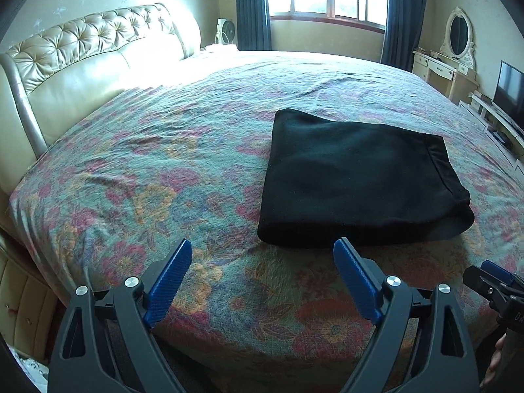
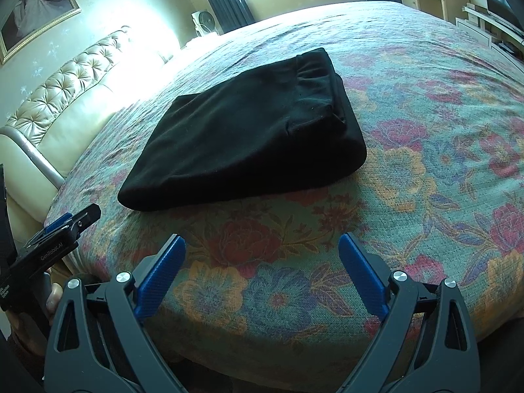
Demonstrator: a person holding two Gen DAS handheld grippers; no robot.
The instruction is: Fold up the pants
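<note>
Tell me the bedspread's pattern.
Floral: red, pink and orange blooms on teal bedspread; clearest in the right wrist view.

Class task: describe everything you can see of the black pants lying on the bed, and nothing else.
The black pants are folded into a compact, roughly rectangular stack of soft, slightly fuzzy fabric. A gathered, stitched band, apparently the waistband, runs along one edge on top, and layers show beneath it at the rounded corner. The stack lies flat on the floral bedspread, near the bed's near edge. Nothing else touches it; both grippers stand open, short of it.
</note>
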